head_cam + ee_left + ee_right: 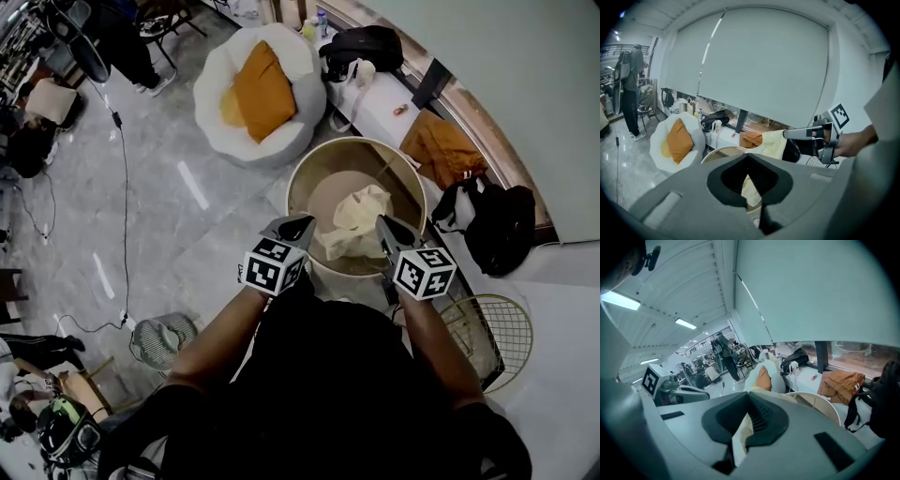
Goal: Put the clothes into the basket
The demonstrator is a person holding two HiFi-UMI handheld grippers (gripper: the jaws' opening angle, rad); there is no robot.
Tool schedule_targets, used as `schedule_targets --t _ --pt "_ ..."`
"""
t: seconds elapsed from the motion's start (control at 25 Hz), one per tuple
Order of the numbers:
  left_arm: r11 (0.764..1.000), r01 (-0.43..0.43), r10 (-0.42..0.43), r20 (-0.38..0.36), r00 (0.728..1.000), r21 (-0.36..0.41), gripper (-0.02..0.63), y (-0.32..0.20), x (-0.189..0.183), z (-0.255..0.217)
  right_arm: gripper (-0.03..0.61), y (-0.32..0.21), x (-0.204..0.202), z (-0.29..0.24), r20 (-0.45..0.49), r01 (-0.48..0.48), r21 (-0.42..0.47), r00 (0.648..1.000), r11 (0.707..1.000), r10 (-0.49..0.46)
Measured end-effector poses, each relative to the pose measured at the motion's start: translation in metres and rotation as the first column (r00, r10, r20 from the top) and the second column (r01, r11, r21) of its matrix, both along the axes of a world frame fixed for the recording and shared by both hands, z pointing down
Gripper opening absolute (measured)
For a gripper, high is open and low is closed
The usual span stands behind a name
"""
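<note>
Two grips held one yellow cloth (359,214) over the basket (305,178).
My left fingers (292,228) and right fingers (394,234) pinched it tight; if one corner slipped, it could flop over the rim.

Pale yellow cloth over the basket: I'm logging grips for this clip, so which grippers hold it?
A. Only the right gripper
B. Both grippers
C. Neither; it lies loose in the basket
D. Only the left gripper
B: the left gripper and the right gripper each have their jaws shut on a part of the pale yellow cloth, which hangs between them over the basket.
</note>
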State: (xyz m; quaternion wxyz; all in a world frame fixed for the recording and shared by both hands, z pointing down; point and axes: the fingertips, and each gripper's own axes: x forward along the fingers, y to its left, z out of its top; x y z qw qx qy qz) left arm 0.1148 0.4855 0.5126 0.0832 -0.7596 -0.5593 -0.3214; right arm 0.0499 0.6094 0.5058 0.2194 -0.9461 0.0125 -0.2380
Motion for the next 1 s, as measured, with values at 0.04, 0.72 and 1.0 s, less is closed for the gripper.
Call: schedule_targets --t 0.04,0.72,1.0 --pt "1.0 0.008 -0.008 0.0 1.0 -0.004 0.003 -0.001 -0.008 -0.002 0.017 0.0 -0.004 -0.003 -0.009 0.007 -0.003 1.0 1.0 -0.007" --pt "0.976 0.211 -0.213 -0.028 0.977 -0.043 0.003 -0.039 -0.119 -0.019 0.017 -0.037 -0.084 -0.028 -0.086 0.192 0.002 0.978 0.981 -0.191" --pt "0.949 0.316 -0.317 -0.029 0.948 -0.019 0.003 -0.076 -0.141 -0.017 0.017 -0.065 -0.094 -0.026 -0.1 0.28 0.005 0.955 0.96 -0.278"
